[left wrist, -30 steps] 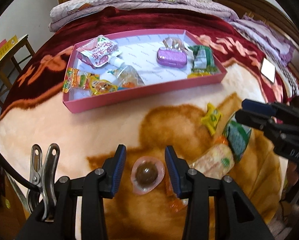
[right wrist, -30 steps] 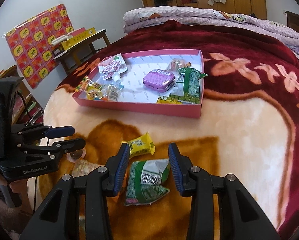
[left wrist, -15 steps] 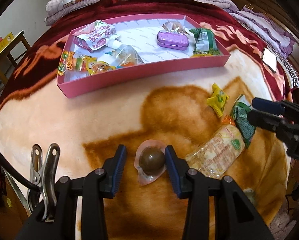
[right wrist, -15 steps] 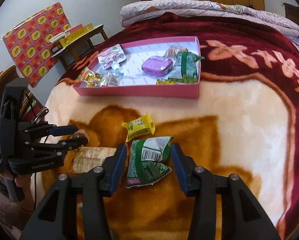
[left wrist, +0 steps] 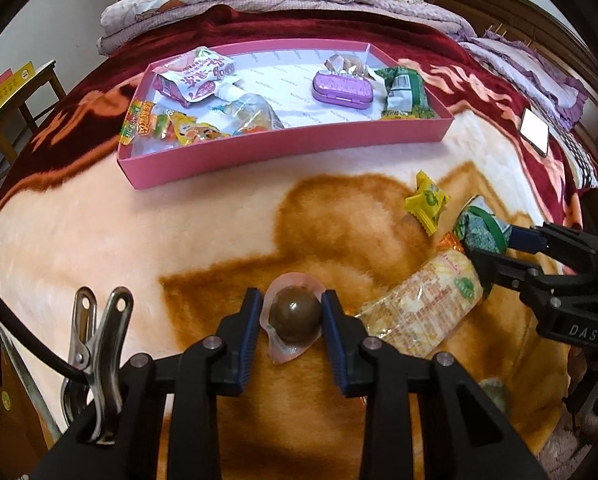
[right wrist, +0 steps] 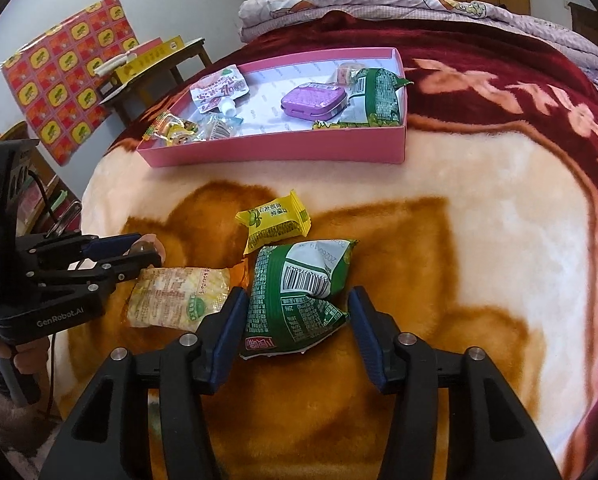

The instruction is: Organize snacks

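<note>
Left wrist view: the left claw point(left wrist: 290, 320) has drawn in from a loose straddle a second ago, and its jaws are closing now, with the blue pads point(left wrist: 252, 316) at the edges of the jelly cup point(left wrist: 294, 317), a clear pink cup with a dark ball inside. The cup lies on the bed's blanket point(left wrist: 179, 232), so the grip is just forming and no lift has begun. The cup's thin rim looks easy to crush or squirt out sideways. Beyond it sits the pink tray point(left wrist: 283, 148), which already holds several snacks; that is probably where this cup belongs. To the right lie a rice cracker point(left wrist: 423, 308) and a yellow candy point(left wrist: 427, 202), and the right claw point(left wrist: 499, 248) reaches in over a green bag point(left wrist: 479, 232).

Right wrist view: the right claw point(right wrist: 295, 316) has come lower and its jaws are opening; they have widened since a second ago. The green bag point(right wrist: 299, 292) lies between them on the blanket point(right wrist: 479, 240), with a clear gap at the right pad, so nothing is gripped yet. The wider spread suits the puffy bag. The yellow candy point(right wrist: 275, 224) lies just beyond, the rice cracker point(right wrist: 179, 296) to the left, and the left claw point(right wrist: 145, 250) is at the jelly cup point(right wrist: 143, 246). The tray point(right wrist: 275, 152) is well apart, farther up the bed.
</note>
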A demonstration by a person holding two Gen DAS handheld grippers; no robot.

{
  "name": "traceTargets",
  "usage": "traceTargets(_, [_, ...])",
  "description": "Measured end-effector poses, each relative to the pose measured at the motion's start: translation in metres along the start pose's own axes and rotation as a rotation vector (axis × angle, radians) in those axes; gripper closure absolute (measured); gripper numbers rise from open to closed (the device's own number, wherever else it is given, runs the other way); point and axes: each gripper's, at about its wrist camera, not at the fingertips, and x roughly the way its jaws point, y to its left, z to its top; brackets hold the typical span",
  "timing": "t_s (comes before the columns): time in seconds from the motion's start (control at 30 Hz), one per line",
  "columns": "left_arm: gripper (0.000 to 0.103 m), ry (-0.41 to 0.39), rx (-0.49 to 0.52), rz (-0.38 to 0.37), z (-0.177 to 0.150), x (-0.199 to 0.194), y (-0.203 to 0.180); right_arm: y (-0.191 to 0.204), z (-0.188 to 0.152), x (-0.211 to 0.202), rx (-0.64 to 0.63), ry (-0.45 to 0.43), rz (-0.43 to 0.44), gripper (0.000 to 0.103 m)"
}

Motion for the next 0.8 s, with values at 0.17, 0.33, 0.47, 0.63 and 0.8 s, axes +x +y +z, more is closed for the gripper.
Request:
traceTargets(0.17, [0.071, -0.015, -0.013, 0.002, -0.0023, -0.0006, 0.0009, 0.0006, -0.0011, -0.0001, -0.011, -0.006, -0.004, 0.05])
traceTargets(0.33, [0.071, -0.007, -0.028, -0.001, 0.0003, 0.0006, 0.0023, 0.0, -0.0013, -0.0007, -0.002, -0.007, 0.005, 0.05])
traceTargets(0.47, [0.071, -0.012, -0.025, 0.009, 0.0007, 0.0008, 0.0009, -0.002, -0.0017, -0.0014, 0.007, -0.007, 0.007, 0.053])
traceTargets(0.63, [0.072, -0.023, -0.039, 0.006, 0.0, 0.0001, 0.0017, -0.0036, -0.0024, -0.0024, 0.009, -0.01, 0.005, 0.055])
traceTargets(0.8, [0.072, -0.036, -0.061, -0.003, -0.0002, -0.0023, 0.0041, -0.0029, -0.0036, -0.0035, 0.0, -0.022, 0.002, 0.057])
